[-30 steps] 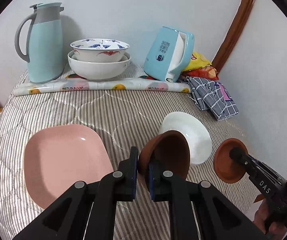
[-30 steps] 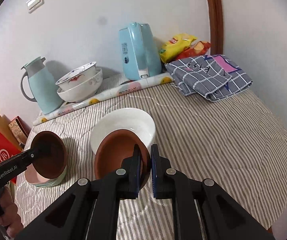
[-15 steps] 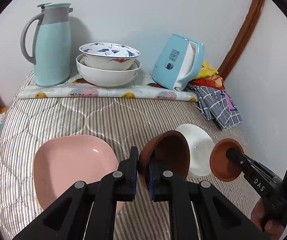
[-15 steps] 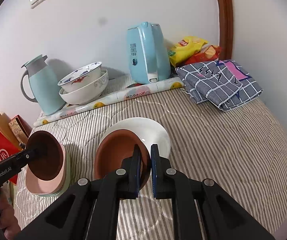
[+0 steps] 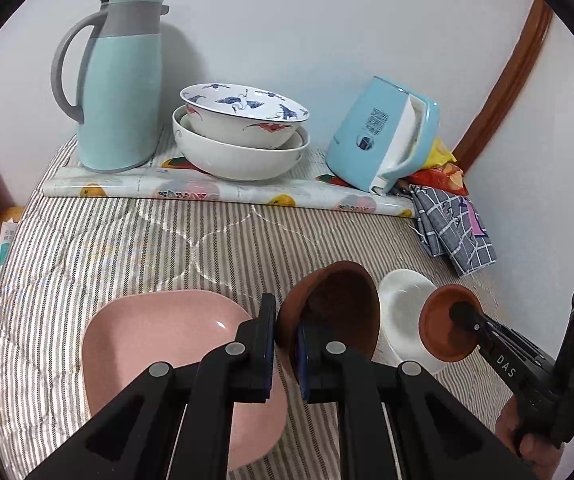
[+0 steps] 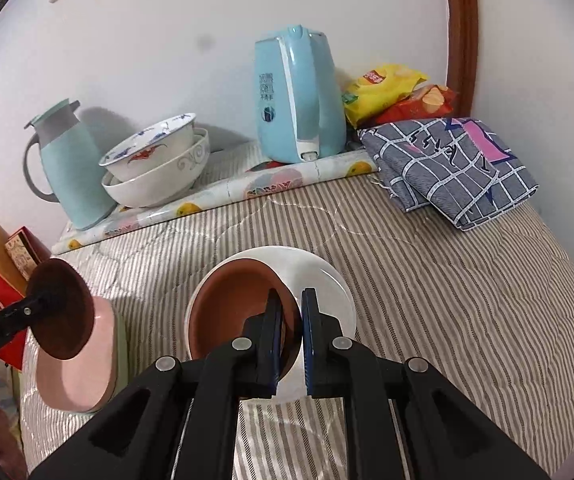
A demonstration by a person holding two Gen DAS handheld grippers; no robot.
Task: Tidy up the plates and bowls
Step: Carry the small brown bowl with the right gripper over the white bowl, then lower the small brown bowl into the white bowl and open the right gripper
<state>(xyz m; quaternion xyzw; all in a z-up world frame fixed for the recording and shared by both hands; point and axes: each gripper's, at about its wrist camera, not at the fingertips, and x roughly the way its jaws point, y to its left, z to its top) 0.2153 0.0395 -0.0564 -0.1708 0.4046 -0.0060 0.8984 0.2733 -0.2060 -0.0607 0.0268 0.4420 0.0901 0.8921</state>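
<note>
Two brown bowls are held up, one in each gripper. The left gripper (image 5: 285,344) is clamped on the rim of one brown bowl (image 5: 335,308), tilted, above the near edge of the pink dish (image 5: 159,344). The right gripper (image 6: 291,336) pinches the rim of the other brown bowl (image 6: 235,312), over the white bowl (image 6: 323,280) on the striped quilt (image 6: 447,300); whether the two bowls touch is hard to tell. Both grippers angle downward. Writing: "DAS" on the right gripper seen from the left view, "GenRobot.AI", partly cut off, on the left one seen from the right view. The blue kettle (image 6: 295,96) carries small print I cannot read. Against a second ago, both hands have drifted sideways: the pink dish sits nearer the left gripper, and the right bowl has sunk closer over the white bowl. Behind stand a flask (image 5: 119,80) and stacked bowls (image 5: 239,132).
</note>
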